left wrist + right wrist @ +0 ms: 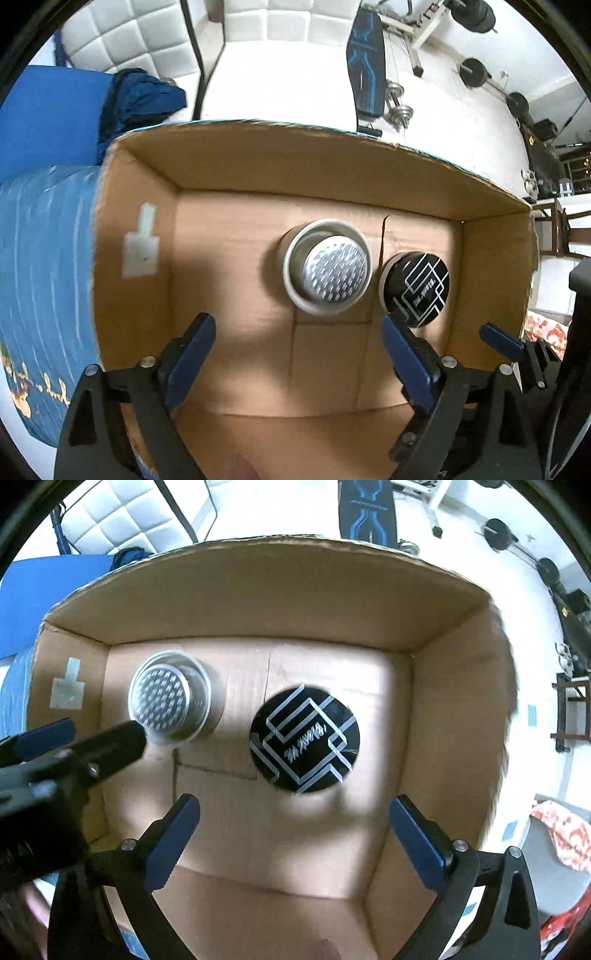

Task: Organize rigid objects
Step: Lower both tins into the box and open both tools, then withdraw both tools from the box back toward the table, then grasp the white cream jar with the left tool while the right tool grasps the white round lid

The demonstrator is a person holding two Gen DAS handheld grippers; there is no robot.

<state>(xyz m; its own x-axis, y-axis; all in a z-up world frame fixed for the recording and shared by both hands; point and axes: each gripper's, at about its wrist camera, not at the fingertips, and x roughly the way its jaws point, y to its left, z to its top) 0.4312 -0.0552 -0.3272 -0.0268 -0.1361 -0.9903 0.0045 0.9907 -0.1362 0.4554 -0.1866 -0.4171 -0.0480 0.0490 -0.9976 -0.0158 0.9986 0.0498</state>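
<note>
**Both tongs empty above the box, two containers set down inside**

Nearest the lens, the left gripper [297, 334] and the right gripper [295, 816] both hang with their blue pads spread wide and nothing between them, pointing down into the cardboard box [147, 280].

On the box floor the black round tin [304, 738] stands upright beneath the right gripper. Just beside it, apart by a narrow gap, the white cup with a perforated metal insert [327, 266] sits toward the box's taped wall.

The step looks like a release and withdrawal. Lift each gripper straight up so the open pads clear the rims, particularly the left gripper's inner pad, close to the tin.

The tin's lid carries silver interlocking squares and a short script line, too blurred to read.
</note>
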